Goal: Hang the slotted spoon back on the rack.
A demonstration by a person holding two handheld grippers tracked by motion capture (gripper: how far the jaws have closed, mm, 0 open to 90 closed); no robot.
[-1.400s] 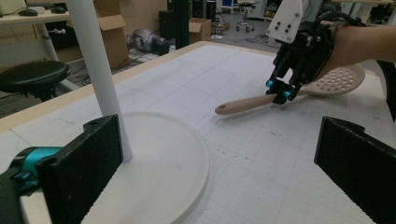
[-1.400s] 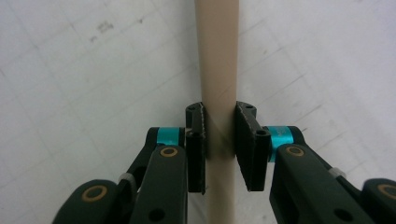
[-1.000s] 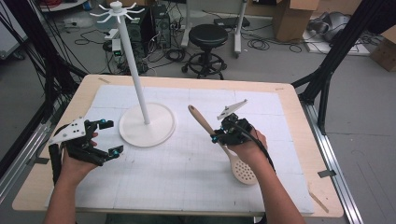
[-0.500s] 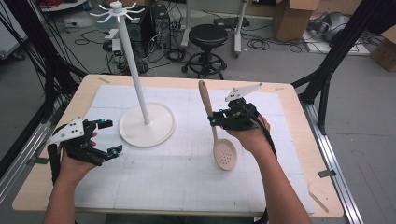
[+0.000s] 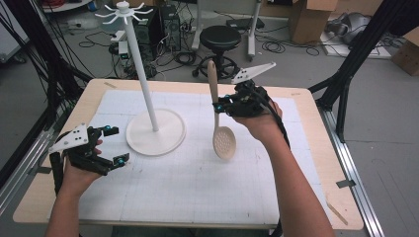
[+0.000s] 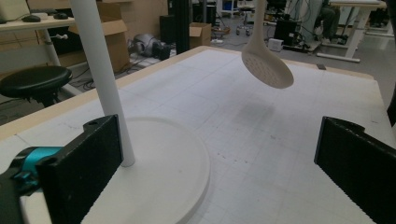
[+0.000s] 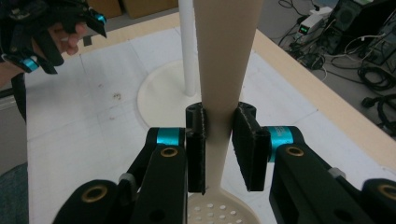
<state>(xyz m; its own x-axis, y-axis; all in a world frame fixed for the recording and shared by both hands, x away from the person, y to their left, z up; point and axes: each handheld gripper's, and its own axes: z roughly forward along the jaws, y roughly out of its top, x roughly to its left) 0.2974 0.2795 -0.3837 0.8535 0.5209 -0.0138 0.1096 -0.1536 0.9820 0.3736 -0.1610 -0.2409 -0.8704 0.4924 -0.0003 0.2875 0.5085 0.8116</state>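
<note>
A beige slotted spoon (image 5: 217, 118) hangs upright above the mat, bowl down and handle up. My right gripper (image 5: 217, 107) is shut on its handle; in the right gripper view the black pads (image 7: 196, 149) clamp the handle (image 7: 223, 70) from both sides, with the perforated bowl (image 7: 219, 211) below. The spoon's bowl (image 6: 268, 65) floats over the mat in the left gripper view. A white hook stand (image 5: 141, 79) rises from its round base (image 5: 168, 140) left of the spoon. My left gripper (image 5: 112, 145) stands open near the table's left front, nothing between its fingers (image 6: 77, 172).
A white gridded mat (image 5: 197, 173) covers the wooden table (image 5: 316, 163). Behind the table stand a black stool (image 5: 220, 37), cables and cardboard boxes (image 5: 309, 19). Black frame legs (image 5: 356, 54) flank the table's right side.
My right gripper has lifted the spoon off the mat and turned it from lying flat to hanging upright, bowl down. The left gripper has stayed where it was.
</note>
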